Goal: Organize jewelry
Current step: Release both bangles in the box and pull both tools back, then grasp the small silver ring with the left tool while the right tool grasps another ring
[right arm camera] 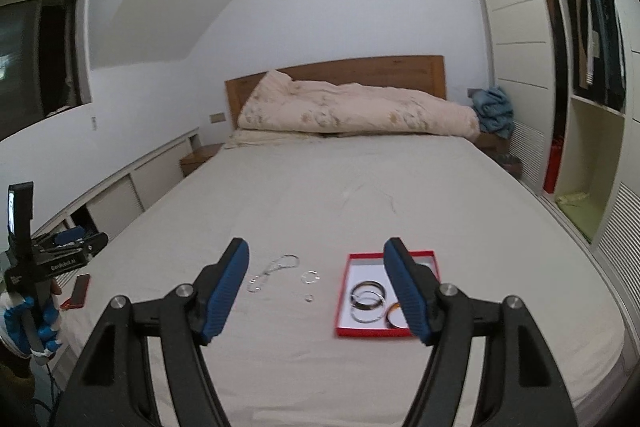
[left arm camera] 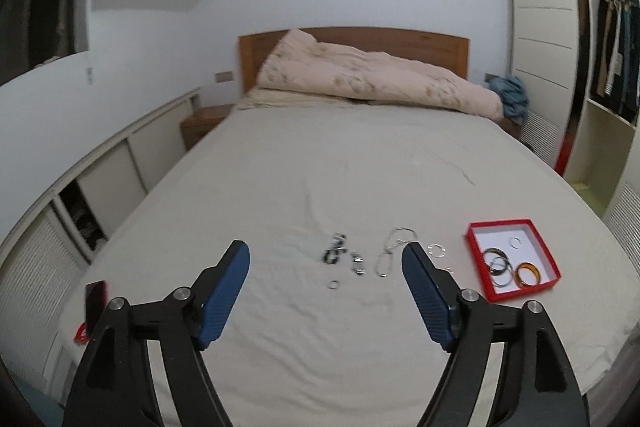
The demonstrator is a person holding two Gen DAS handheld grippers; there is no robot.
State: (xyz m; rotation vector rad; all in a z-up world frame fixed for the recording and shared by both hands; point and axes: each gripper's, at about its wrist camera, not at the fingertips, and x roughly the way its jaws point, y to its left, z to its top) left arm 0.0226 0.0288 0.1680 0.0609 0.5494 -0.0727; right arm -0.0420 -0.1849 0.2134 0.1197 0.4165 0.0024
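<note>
On the bed sheet (left arm camera: 320, 179), silver chain (left arm camera: 390, 253) stretched away from camera, just inside spread, empty left gripper (left arm camera: 326, 259); right gripper (right arm camera: 316, 255) likewise spread, empty, over red tray (right arm camera: 344, 291).

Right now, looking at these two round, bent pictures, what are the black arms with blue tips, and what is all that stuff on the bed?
There is no robot here. A person holds a hand-held gripper in each hand, and each carries a wide-angle camera looking along its two fingers, which bends the room. One picture comes from the left gripper, the other from the right gripper. The black arms with blue pads are those fingers. Both grippers stand open above the bed and hold nothing.

In the right camera's view, the left gripper shows at the left edge, in a hand in a blue and white glove.

On the sheet lie loose jewelry pieces: a thin chain, a small ring and a dark beaded piece. To the right sits a red box with several bangles inside. A red phone lies near the bed's left edge.
</note>
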